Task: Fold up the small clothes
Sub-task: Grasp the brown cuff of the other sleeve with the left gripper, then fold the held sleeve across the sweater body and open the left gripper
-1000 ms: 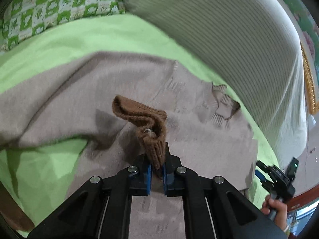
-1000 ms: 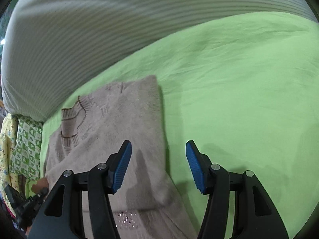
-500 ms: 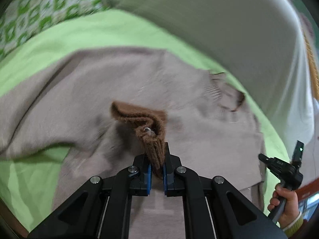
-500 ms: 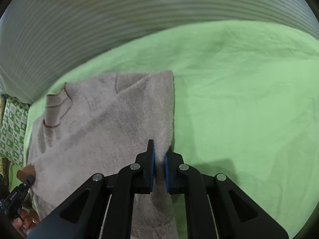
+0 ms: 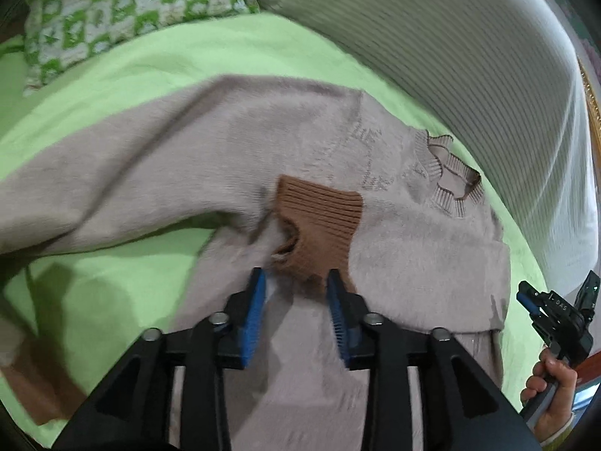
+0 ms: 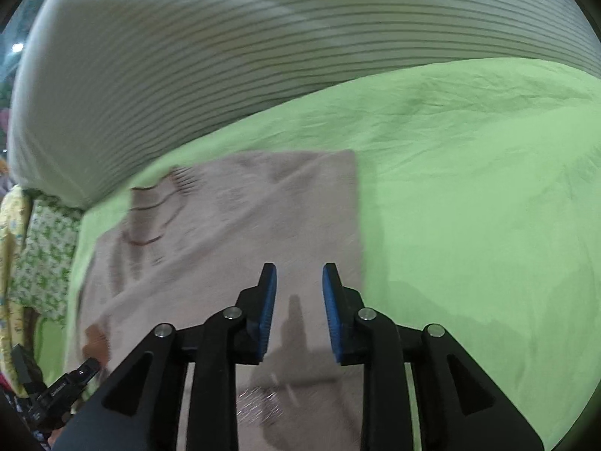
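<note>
The bed (image 6: 488, 188), covered with a light green sheet, is the working surface; a large grey-and-white striped bolster (image 6: 225, 45) runs along its far edge, and a green-and-white patterned pillow (image 5: 124, 11) lies at the far left corner in the left wrist view. The beige sweater (image 5: 413, 248) lies flat on the sheet just before the bolster, neckline (image 5: 454, 184) toward the far edge, its right side already turned in to form a straight vertical fold line, which in the right wrist view borders bare sheet. The left sleeve (image 5: 124, 188) extends across the sheet toward the left edge and bends back so that its brown ribbed cuff (image 5: 319, 233) rests on the sweater body; this placement indicates a sleeve fold toward the centre of the garment. The left gripper (image 5: 296, 293) stands with its blue pads spread moderately, the cuff lying just ahead of and between the tips, apparently not clamped. The right gripper (image 6: 299, 285) is likewise parted to a moderate width above the folded right side, holding nothing; fabric contact cannot be determined. Judgement: both side folds appear set, and a bottom-to-top fold remains. Room detail beyond the bed is too blurred to identify
</note>
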